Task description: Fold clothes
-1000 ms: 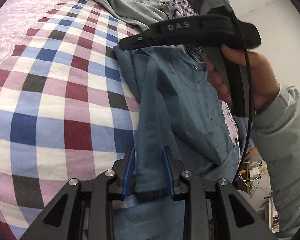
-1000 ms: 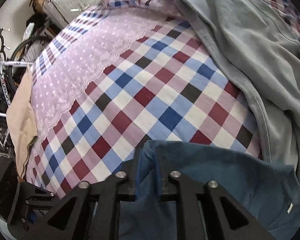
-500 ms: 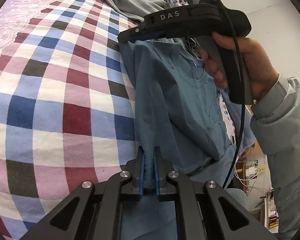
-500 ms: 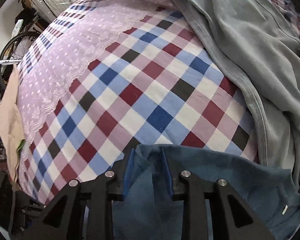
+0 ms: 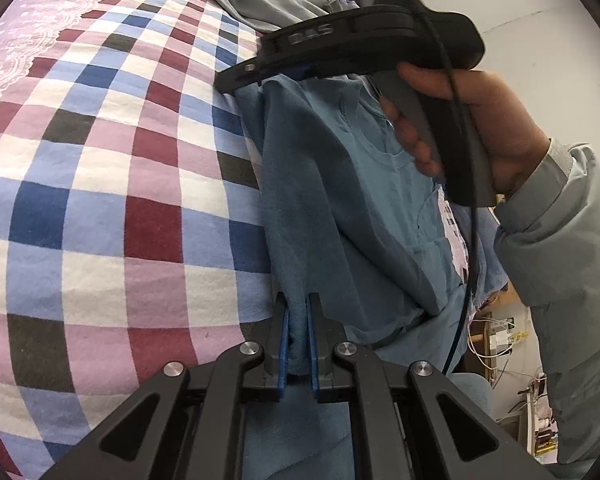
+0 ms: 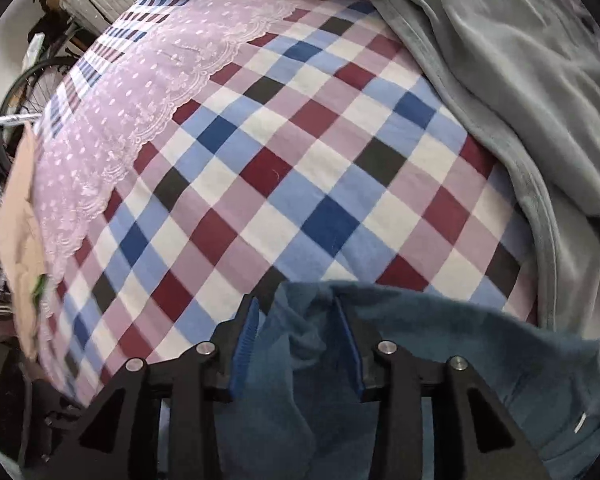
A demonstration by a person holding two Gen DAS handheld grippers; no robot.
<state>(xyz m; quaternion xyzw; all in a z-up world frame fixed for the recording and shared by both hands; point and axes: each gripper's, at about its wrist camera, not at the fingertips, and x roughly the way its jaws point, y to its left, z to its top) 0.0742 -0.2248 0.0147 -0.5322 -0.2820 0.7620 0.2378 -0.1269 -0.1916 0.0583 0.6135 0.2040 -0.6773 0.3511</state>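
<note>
Pinching a fold of the blue shirt, our left gripper sits at the bottom centre of the left wrist view, its blue-padded fingers drawn nearly together with only the cloth between them. Our right gripper stands with its fingers spread wide, at the bottom of the right wrist view; the shirt's cloth bunches loosely between them, and neither pad presses on it.

From the left fingers the shirt runs up the middle of the frame to the right gripper, seen there at upper centre, held by a hand in a pale grey sleeve. The shirt lies along the edge of a bed under a checked bedsheet of red, blue, white and pink squares. A grey garment lies at the upper right of the right wrist view, just beyond the shirt. A bicycle wheel shows at the far left edge.
</note>
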